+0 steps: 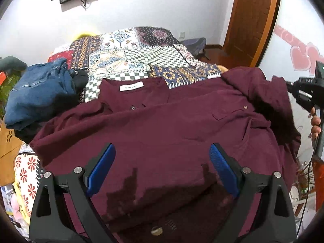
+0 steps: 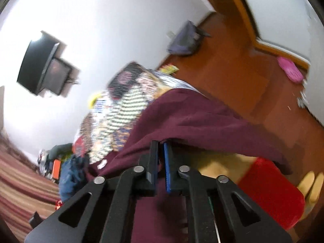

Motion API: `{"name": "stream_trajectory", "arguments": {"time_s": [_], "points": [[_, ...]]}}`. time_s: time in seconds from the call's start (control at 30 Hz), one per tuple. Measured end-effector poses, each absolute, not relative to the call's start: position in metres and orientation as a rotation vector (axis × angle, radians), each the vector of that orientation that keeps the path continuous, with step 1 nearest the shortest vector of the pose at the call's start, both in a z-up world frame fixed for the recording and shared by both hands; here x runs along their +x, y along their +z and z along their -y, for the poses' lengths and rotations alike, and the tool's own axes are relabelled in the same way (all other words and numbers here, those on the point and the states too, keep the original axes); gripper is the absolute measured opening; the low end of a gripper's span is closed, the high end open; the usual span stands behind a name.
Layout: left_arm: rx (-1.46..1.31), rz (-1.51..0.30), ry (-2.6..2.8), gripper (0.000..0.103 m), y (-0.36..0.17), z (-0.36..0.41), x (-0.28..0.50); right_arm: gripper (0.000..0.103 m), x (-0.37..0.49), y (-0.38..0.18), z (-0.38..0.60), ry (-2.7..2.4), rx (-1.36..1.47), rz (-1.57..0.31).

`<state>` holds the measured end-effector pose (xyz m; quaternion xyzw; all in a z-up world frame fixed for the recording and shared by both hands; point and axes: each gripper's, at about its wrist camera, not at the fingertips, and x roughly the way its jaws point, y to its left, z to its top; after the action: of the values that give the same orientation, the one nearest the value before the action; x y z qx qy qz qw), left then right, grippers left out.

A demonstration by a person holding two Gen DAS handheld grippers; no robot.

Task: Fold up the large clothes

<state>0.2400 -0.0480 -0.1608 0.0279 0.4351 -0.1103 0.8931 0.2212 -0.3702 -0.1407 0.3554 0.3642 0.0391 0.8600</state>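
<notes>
The dark red shirt (image 1: 162, 121) is soft and floppy, so the right gripper (image 2: 160, 147) pinches its edge while the left gripper (image 1: 162, 162) hangs wide open, holding nothing

White walls (image 1: 141, 4), wooden door (image 1: 253, 20), patterned bedspread (image 1: 141, 54).

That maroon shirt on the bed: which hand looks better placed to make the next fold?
Probably the right. The right tool is already shut on the maroon shirt at its edge, lifting it, while the left tool hangs open above the cloth.
</notes>
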Motion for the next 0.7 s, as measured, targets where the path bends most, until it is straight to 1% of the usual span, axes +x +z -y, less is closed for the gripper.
{"name": "stream_trajectory", "arguments": {"time_s": [0.17,0.27,0.37,0.5,0.57,0.7], "points": [[0.015,-0.853,-0.223,0.094,-0.147,0.023,0.225,0.005,0.227,-0.106,0.302,0.239,0.633,-0.755],[-0.005,-0.834,-0.218,0.094,-0.143,0.006,0.217,0.004,0.228,-0.100,0.255,0.332,0.577,-0.771],[-0.011,-0.825,-0.204,0.094,-0.143,-0.008,0.209,0.004,0.227,-0.103,0.197,0.455,0.508,-0.819],[-0.043,-0.830,-0.172,0.094,-0.146,-0.031,0.199,0.004,0.220,-0.122,0.128,0.552,0.337,-0.896],[-0.059,-0.839,-0.158,0.094,-0.147,-0.039,0.196,0.004,0.216,-0.133,0.107,0.575,0.275,-0.925],[-0.057,-0.842,-0.137,0.094,-0.147,-0.044,0.193,0.004,0.203,-0.134,0.107,0.533,0.151,-0.900]]}}
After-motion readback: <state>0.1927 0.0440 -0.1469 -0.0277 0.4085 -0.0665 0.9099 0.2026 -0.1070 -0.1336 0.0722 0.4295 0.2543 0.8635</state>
